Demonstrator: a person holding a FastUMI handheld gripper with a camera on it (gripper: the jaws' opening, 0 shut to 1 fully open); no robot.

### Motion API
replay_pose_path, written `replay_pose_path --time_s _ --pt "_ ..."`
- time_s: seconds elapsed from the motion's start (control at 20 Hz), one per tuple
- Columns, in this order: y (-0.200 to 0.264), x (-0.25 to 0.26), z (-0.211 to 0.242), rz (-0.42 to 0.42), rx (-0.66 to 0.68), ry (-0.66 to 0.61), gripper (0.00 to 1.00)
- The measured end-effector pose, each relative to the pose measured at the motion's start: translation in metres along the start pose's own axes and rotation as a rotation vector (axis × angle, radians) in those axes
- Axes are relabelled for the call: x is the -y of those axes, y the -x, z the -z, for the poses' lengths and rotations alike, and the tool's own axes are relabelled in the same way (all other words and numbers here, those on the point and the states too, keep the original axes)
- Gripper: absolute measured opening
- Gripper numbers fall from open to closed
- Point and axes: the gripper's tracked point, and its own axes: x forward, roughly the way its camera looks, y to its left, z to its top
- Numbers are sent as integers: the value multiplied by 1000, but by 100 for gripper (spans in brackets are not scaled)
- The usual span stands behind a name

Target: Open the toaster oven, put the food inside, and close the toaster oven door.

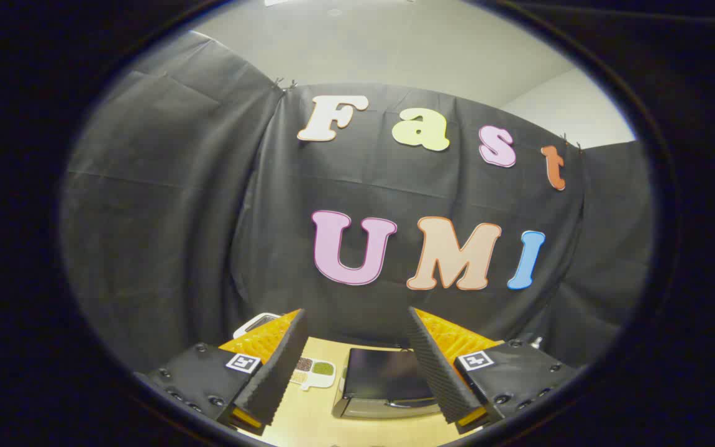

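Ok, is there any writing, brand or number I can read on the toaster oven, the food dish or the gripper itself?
Silver toaster oven with a dark glass door: no text legible, too small to tell.
White sectioned food dish: no writing visible.
Gripper, fingers open with nothing between them: a black-and-white square marker on each side, patterns rather than words.

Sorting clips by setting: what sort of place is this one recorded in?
Likely a staged recording booth, not a real kitchen: draped black cloth wall, a pale wooden tabletop holding a small dark-glass toaster oven, door shut, and a white divided dish of food. The claw hangs open above them.
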Motion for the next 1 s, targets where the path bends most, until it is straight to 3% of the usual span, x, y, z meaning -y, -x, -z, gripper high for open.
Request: replay_pose_path --time_s 0.25,1.0 --pt "0 7 3 3 -6 -25 99" --pt "-6 75 60 167 -32 -27 99"
